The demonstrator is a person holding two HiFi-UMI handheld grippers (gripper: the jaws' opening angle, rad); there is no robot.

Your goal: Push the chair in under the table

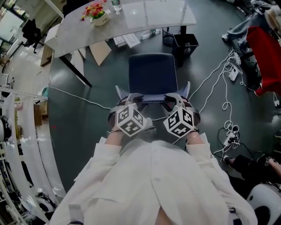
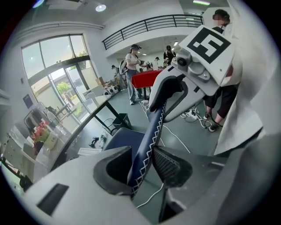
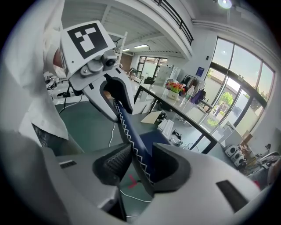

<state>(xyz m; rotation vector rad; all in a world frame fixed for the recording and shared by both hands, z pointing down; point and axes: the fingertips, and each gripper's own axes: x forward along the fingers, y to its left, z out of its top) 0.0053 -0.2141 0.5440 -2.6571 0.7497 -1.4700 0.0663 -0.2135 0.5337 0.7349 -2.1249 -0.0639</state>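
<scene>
Head view, navy chair (image 1: 153,74), white zigzag edge stitching

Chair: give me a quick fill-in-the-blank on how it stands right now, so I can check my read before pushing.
The left tongs and the right tongs each grip the backrest along its ____ edge. The chair is not yet pushed ____ the table. In the head view, the black bin stands to the chair's ____.
Missing words: top; under; right.
</scene>
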